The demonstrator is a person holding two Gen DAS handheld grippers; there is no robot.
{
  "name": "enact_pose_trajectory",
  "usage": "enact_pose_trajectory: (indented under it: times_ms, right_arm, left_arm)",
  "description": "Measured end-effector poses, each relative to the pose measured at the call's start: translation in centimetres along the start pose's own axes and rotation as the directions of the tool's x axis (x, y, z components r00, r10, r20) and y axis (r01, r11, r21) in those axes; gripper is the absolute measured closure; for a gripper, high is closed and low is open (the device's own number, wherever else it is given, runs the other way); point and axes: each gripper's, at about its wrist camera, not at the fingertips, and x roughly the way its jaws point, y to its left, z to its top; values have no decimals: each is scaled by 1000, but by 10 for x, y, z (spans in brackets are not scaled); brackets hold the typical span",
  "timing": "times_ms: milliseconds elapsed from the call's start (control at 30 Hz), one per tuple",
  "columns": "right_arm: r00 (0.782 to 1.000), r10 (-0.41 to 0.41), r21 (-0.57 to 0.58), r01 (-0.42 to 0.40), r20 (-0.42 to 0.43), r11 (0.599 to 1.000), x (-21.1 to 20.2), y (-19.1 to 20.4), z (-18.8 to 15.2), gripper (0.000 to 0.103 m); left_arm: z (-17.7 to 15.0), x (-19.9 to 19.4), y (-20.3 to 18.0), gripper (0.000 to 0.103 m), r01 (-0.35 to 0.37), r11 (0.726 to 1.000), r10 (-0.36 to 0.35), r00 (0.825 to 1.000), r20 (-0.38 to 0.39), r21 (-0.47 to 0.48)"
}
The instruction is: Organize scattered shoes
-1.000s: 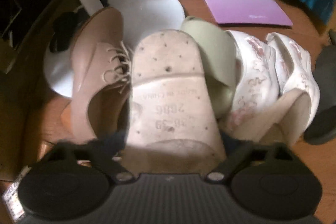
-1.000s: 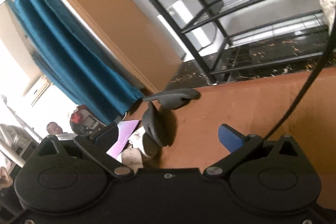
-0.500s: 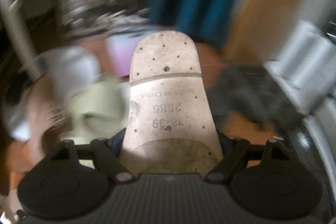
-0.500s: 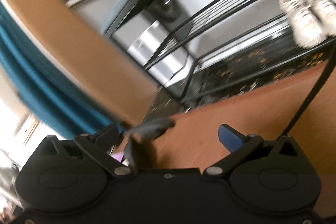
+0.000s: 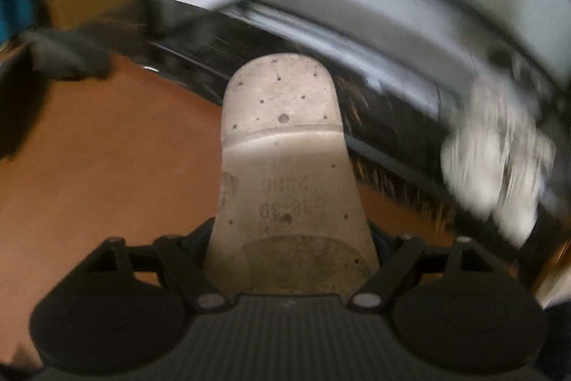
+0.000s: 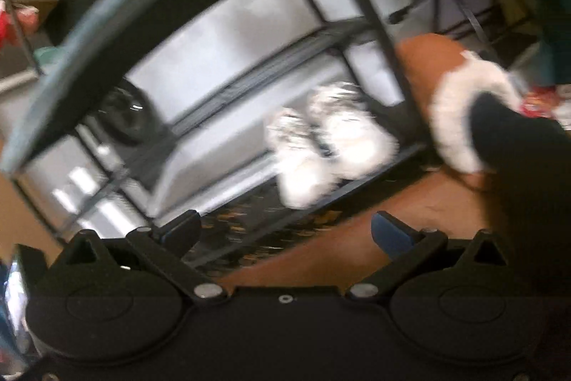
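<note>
Ahead of left gripper [image 5: 291, 238], clamped on pale perforated sole [image 5: 285, 145]: blurred black wire rack [image 5: 374, 116], white sneakers [image 5: 492, 159]; right gripper [image 6: 285, 231] apart.

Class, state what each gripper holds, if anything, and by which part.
The left gripper holds a beige shoe by its heel end, sole facing the camera. The right gripper is open and holds nothing.

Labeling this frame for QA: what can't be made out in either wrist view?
- Left wrist: the beige shoe shows only its sole; the upper faces away, and the stamped digits are blurred.
- Left wrist: the left hand-held gripper pads are hidden behind the sole.
- Both views: the white shoes on the black rack are motion-smeared, type unclear.
- Right wrist: the furry white item is cut by a dark shape.
</note>
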Motion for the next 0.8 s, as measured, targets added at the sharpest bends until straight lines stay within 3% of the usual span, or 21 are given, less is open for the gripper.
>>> enact_pose_trajectory:
  times_ms: [133, 233, 400, 500, 667, 733, 800]
  right_arm:
    - [998, 3, 28, -2, -55, 1000, 20, -8, 1, 0]
    - [998, 15, 14, -14, -61, 1000, 29, -7, 0, 0]
    - [998, 29, -4, -30, -62, 1000, 39, -6, -1, 0]
    - [999, 18, -11, -19, -41, 1000, 32, 0, 3, 0]
    - [999, -18, -36, 17, -36, 999, 31, 2, -2, 0]
    - [998, -33, -69, 30, -53, 997, 36, 6, -8, 0]
    - [996, -35, -133, 25, -76, 991, 41, 15, -16, 0]
  left_arm:
    - [-27, 46, -44, 20, -91, 974, 91, 996, 10, 209]
    - [-37, 69, -49, 15, -62, 953, 92, 992, -88, 298]
    - [-33, 51, -47, 9, -26, 953, 53, 995, -82, 301]
    - [-21, 17, -48, 6, 4, 953, 4, 1000, -25, 303]
    - [0, -28, -32, 1, 115, 961, -116, 993, -15, 252]
    - [17, -49, -11, 1, 74, 970, -90, 994, 58, 230]
    - [26, -52, 7, 1, 16, 980, -32, 997, 76, 198]
